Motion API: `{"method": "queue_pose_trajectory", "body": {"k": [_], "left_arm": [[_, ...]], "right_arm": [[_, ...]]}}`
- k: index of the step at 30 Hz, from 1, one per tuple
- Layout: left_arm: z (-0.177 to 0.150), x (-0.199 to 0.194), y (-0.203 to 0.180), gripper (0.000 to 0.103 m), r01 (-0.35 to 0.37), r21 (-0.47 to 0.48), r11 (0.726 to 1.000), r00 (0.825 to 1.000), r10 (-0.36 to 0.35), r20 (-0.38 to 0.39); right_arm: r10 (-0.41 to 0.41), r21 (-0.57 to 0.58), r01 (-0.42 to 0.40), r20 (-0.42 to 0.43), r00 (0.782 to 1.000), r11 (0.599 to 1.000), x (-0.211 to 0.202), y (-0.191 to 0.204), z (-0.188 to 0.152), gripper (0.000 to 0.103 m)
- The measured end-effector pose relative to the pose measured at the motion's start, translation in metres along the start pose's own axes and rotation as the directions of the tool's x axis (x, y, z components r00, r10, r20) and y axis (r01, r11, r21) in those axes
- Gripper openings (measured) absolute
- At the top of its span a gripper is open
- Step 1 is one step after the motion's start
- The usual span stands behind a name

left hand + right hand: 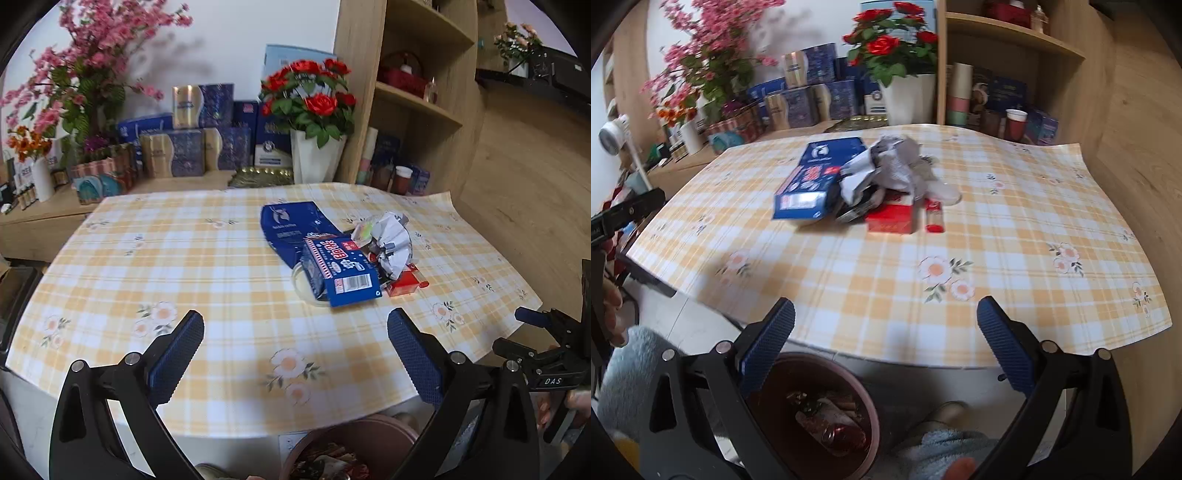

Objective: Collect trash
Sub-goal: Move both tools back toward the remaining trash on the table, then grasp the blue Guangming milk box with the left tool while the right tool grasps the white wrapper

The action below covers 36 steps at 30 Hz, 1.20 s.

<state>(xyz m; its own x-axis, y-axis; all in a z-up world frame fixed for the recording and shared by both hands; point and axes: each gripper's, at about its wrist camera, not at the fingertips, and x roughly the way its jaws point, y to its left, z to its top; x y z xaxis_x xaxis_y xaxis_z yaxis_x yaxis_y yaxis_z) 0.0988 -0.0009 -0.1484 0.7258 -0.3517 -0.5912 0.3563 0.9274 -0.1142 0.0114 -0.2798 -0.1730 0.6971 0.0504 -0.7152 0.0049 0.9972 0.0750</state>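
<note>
Blue cartons [334, 266] on table; both grippers apparently empty.

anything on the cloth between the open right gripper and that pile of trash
No. In the right wrist view, only bare checked tablecloth lies between the right gripper and the trash pile; the nearest piece is the red box.

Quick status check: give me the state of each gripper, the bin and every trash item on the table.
Left gripper: open, empty.
Right gripper: open, empty.
Round brown trash bin: on the floor, trash inside.
Blue cardboard carton: lying flat, on the table.
Crumpled white paper: atop the pile.
Red box: on the table.
Yellow checked tablecloth: spread flat.
</note>
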Motion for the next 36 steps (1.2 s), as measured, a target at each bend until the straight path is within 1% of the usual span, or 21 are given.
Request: {"method": "queue_pose_trajectory", "body": {"k": [2,3,6,10,11,14,16,20,22,26,29,32,33,34,35,36], "left_arm": [[0.007,0.016,-0.007,0.097,0.036,0.001,0.999,0.998,-0.036,-0.051],[0.012,0.028,-0.015,0.097,0.047,0.010,0.999,0.995,-0.046,-0.094],[0.022,0.056,-0.035,0.097,0.026,0.064,0.998,0.990,-0.017,-0.140],[0.038,0.101,-0.055,0.097,0.044,0.048,0.998,0.975,-0.032,-0.219],[0.040,0.108,-0.058,0.097,0.037,0.049,0.998,0.973,-0.025,-0.230],[0.050,0.145,-0.071,0.097,-0.022,0.067,0.998,0.958,0.040,-0.283],[0.054,0.162,-0.072,0.097,-0.040,0.055,0.998,0.950,0.056,-0.307],[0.059,0.186,-0.076,0.097,-0.079,0.100,0.992,0.941,0.108,-0.322],[0.060,0.194,-0.074,0.097,-0.092,0.083,0.992,0.936,0.115,-0.334],[0.061,0.209,-0.070,0.097,-0.137,0.079,0.987,0.924,0.156,-0.350],[0.059,0.219,-0.070,0.097,-0.143,0.077,0.987,0.915,0.161,-0.371],[0.057,0.227,-0.074,0.097,-0.155,0.109,0.982,0.909,0.185,-0.375],[0.057,0.228,-0.075,0.096,-0.153,0.110,0.982,0.909,0.184,-0.375],[0.056,0.228,-0.074,0.082,-0.141,0.107,0.984,0.911,0.171,-0.375],[0.056,0.227,-0.074,0.082,-0.132,0.106,0.986,0.913,0.163,-0.374],[0.056,0.224,-0.073,0.082,-0.126,0.105,0.986,0.919,0.156,-0.362]], "right_arm": [[0.004,0.035,-0.004,-0.006,1.000,0.999,0.006,-0.010,0.007,0.097],[-0.001,0.049,0.001,0.000,1.000,0.999,0.008,-0.014,0.008,0.097],[0.004,0.089,-0.003,-0.015,1.000,0.996,0.019,-0.026,0.014,0.097],[0.000,0.094,0.002,-0.015,1.000,0.996,0.030,-0.038,0.018,0.097],[0.000,0.095,0.002,-0.016,1.000,0.996,0.033,-0.042,0.019,0.097],[0.013,0.117,-0.011,-0.014,1.000,0.993,0.040,-0.052,0.020,0.097],[0.019,0.135,-0.017,-0.014,1.000,0.991,0.043,-0.057,0.020,0.097],[0.043,0.156,-0.040,-0.019,0.999,0.987,0.048,-0.067,0.018,0.097],[0.042,0.152,-0.039,-0.020,0.999,0.988,0.048,-0.071,0.018,0.097],[0.044,0.170,-0.041,-0.017,0.999,0.985,0.050,-0.079,0.017,0.097],[0.045,0.198,-0.043,-0.009,0.999,0.979,0.050,-0.086,0.016,0.097],[0.040,0.210,-0.037,-0.008,0.999,0.977,0.051,-0.089,0.015,0.097],[0.038,0.209,-0.035,-0.010,0.999,0.977,0.052,-0.089,0.014,0.097],[0.036,0.209,-0.032,-0.017,0.999,0.977,0.053,-0.090,0.014,0.097],[0.037,0.211,-0.032,-0.019,0.999,0.977,0.054,-0.090,0.013,0.097],[0.037,0.213,-0.032,-0.019,0.999,0.976,0.054,-0.091,0.013,0.097]]}}
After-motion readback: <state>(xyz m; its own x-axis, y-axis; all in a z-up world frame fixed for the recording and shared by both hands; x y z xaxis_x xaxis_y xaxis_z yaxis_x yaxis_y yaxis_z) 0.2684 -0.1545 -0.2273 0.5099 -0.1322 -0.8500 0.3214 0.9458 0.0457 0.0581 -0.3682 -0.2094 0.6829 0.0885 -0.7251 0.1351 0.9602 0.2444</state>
